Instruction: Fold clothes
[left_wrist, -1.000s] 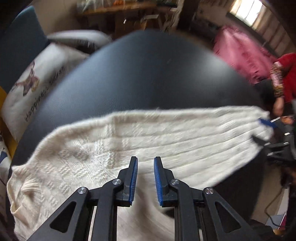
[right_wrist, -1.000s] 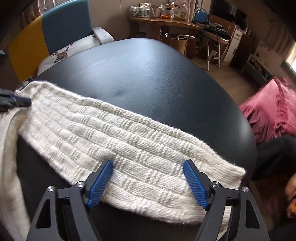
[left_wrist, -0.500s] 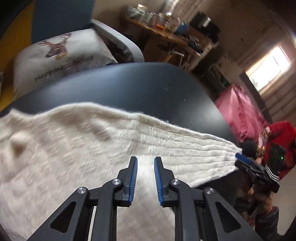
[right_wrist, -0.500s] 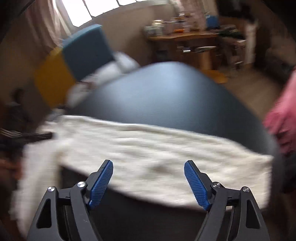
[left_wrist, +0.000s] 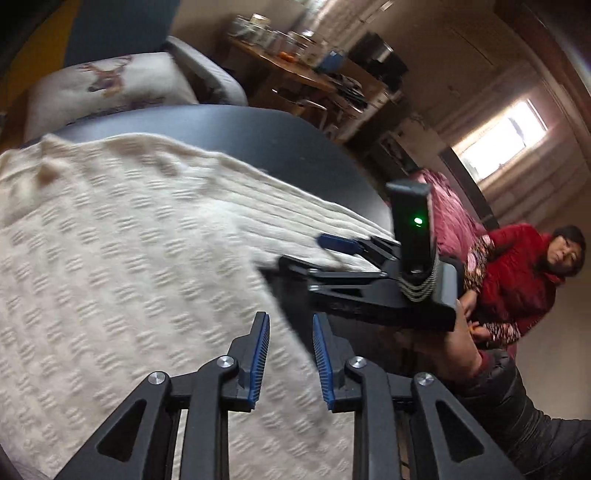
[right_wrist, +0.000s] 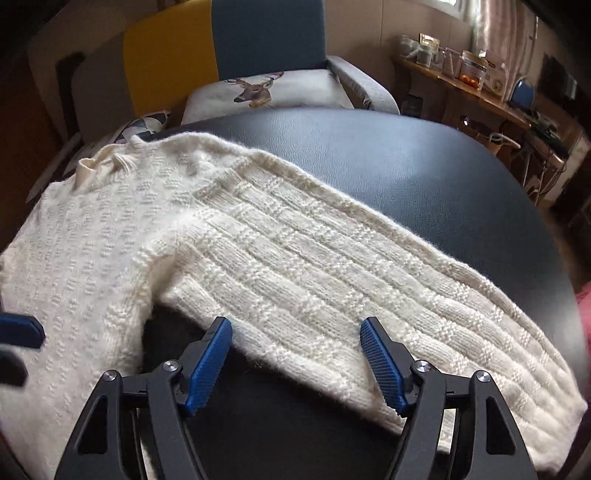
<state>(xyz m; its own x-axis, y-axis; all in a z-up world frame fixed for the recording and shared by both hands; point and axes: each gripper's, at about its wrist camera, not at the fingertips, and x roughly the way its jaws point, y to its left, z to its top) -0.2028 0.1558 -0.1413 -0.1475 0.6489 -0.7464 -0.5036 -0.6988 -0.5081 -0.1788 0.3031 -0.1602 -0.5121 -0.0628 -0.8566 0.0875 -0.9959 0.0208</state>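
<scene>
Right wrist view: you are hovering the right claw (right_wrist: 297, 363) spread over the sweater (right_wrist: 229, 258) sleeve on the counter (right_wrist: 424, 177); left claw (left_wrist: 290, 360) narrowly parted, empty. Risk: pinching one knit layer, bunching the fold.

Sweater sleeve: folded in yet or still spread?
Spread. The sleeve lies straight out from the sweater body across the black table, not folded over.

Beyond the black surface (right_wrist: 424, 177), ahead of the claw, stands an armchair (right_wrist: 266, 40) with a blue and yellow back, holding a deer-print cushion (right_wrist: 258, 90). A wooden side table (right_wrist: 476, 92) carrying jars sits ahead and to the right. A bright window (left_wrist: 502, 142) admits daylight at far right.
</scene>
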